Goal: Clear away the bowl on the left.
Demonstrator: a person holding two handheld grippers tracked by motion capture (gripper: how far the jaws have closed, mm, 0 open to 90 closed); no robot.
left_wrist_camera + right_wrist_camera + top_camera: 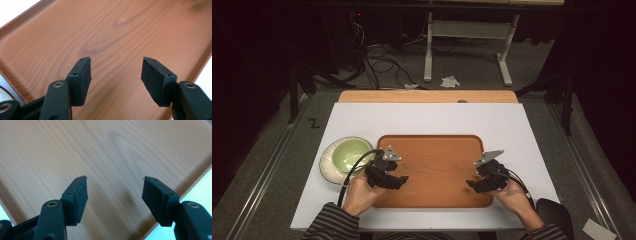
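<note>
Both grippers, left gripper [388, 176] and right gripper [484, 179], hover with jaws wide apart and empty over the brown wood-grain rectangular tray [434, 150] at frame centre on the tabletop; risk: left cable snagging the pale green bowl [348, 154] at left.

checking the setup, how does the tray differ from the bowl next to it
The tray is a flat, reddish-brown wood-grain rectangle with rounded corners; the bowl is round, pale green and deep. The tray lies mid-table under both grippers; the bowl sits on a white plate at its left edge. Both look empty.
</note>
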